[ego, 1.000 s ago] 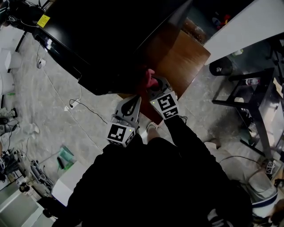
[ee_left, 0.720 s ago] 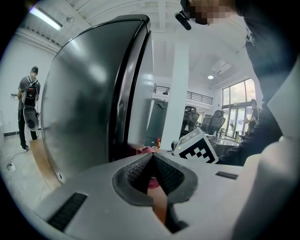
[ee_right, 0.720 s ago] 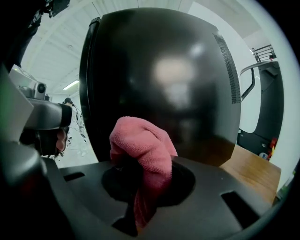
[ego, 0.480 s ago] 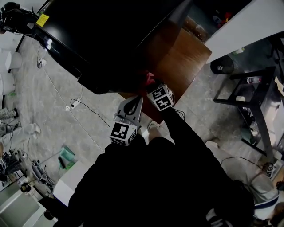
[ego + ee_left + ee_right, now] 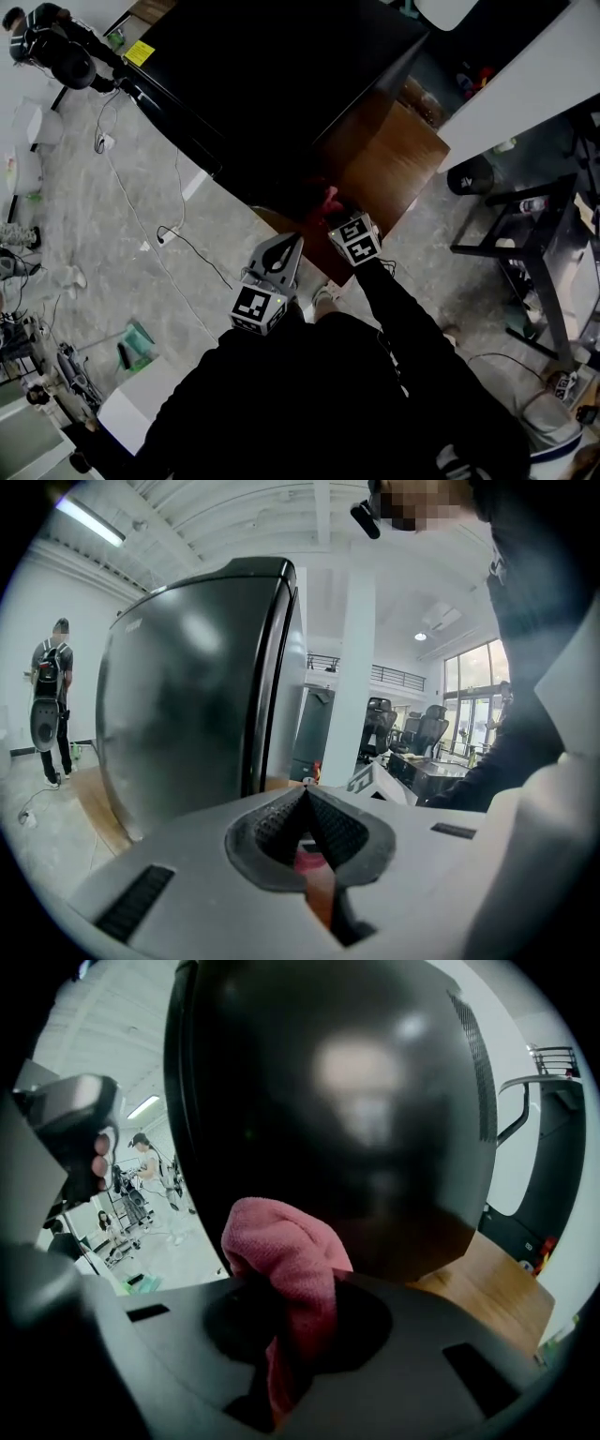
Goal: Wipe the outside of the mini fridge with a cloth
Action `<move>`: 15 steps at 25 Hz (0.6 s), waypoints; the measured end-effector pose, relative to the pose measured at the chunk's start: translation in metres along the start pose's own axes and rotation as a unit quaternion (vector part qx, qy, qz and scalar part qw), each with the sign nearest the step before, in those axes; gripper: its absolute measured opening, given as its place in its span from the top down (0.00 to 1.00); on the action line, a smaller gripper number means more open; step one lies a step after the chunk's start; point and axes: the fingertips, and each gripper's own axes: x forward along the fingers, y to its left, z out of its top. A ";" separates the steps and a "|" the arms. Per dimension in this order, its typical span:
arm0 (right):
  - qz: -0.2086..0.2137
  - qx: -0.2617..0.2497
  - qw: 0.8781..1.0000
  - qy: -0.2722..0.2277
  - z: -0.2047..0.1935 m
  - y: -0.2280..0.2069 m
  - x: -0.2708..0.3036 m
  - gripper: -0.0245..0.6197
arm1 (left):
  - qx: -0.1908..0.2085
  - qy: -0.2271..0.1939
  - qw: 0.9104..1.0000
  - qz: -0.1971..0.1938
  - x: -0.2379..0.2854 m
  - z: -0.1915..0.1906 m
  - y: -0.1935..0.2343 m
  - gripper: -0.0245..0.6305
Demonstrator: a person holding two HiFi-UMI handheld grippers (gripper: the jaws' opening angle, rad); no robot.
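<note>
The black mini fridge stands on a brown wooden platform; it fills the right gripper view and rises at the left of the left gripper view. My right gripper is shut on a pink cloth, which shows as a small pink patch against the fridge's lower side. My left gripper hangs just left of it, jaws shut with nothing between them, off the fridge.
A black cable trails over the grey floor at the left. A black metal stand sits at the right, a white table edge above it. A person stands far off. A white box lies at lower left.
My right gripper with the pink cloth has shifted slightly along the fridge's lower side. The head view has swung, showing more of the fridge's top. The left gripper has barely moved.
</note>
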 end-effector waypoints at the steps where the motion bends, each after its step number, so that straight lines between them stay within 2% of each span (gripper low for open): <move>1: 0.002 -0.005 1.000 -0.013 0.011 0.004 -0.013 0.87 | 0.000 -0.004 1.000 0.001 -0.007 0.008 0.001 0.95; 6: 0.010 -0.027 0.997 -0.076 0.074 0.029 -0.092 0.87 | 0.003 -0.031 0.999 -0.019 -0.041 0.059 -0.006 0.95; 10: 0.011 -0.054 0.988 -0.146 0.140 0.051 -0.147 0.86 | -0.005 -0.049 0.998 -0.036 -0.068 0.098 -0.012 0.95; 15: 0.000 -0.097 0.976 -0.194 0.202 0.078 -0.187 0.86 | -0.008 -0.063 0.997 -0.038 -0.091 0.133 0.000 0.95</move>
